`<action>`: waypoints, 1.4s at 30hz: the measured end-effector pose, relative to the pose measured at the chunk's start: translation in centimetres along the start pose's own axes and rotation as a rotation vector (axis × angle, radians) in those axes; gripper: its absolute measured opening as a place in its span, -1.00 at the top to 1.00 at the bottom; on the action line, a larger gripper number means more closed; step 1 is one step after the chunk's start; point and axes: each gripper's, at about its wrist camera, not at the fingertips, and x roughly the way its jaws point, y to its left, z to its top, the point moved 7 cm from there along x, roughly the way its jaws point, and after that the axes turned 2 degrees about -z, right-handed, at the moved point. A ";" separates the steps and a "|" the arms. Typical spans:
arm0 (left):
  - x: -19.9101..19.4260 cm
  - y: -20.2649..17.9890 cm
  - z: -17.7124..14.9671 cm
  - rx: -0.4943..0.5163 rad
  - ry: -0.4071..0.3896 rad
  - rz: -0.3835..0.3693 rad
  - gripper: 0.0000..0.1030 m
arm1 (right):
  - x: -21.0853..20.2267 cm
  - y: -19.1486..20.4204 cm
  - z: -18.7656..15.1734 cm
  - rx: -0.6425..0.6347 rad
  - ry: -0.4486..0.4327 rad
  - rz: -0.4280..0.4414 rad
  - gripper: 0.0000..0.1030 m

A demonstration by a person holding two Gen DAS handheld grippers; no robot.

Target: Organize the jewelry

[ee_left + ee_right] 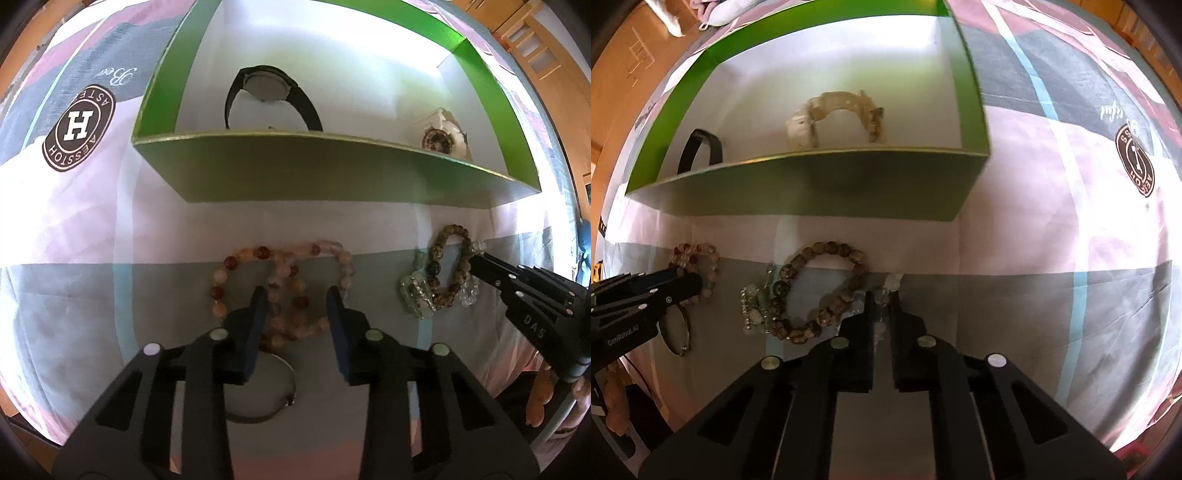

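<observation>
My left gripper (295,299) stands open over a tangle of orange and pink bead bracelets (314,251) lying on the cloth, one finger on each side of the beads. A thin metal bangle (273,410) lies just below them. To the right, my right gripper (881,295) is shut on a clear bead bracelet (894,280). It lies against a brown bead bracelet (827,249) and a pale green beaded piece (753,295). Behind them a green box (332,166) with a white floor holds a black watch (269,92) and a white watch (439,133).
Everything rests on a patterned bedsheet (92,229) of pink, grey and white with a round brown logo (79,129). Wooden furniture (528,33) shows at the far right edge. Part of a person's hand (539,398) shows below the right gripper.
</observation>
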 end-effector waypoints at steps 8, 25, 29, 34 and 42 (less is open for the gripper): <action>0.3 -0.1 -0.1 0.004 0.004 0.005 0.36 | 0.0 -0.9 0.8 0.033 0.009 0.038 0.86; 0.3 0.5 -0.1 0.002 0.009 0.005 0.36 | -0.9 -2.7 1.9 0.050 0.015 0.000 0.53; 0.4 0.4 -0.1 -0.004 0.009 0.006 0.36 | -0.2 -1.5 1.4 0.010 0.006 -0.032 0.53; 0.5 0.4 -0.2 0.001 -0.006 0.033 0.63 | 0.3 0.2 1.2 0.003 -0.006 -0.027 0.76; -1.1 0.3 0.4 -0.019 -0.050 -0.022 0.85 | -2.3 0.1 2.1 0.017 -0.083 0.003 0.86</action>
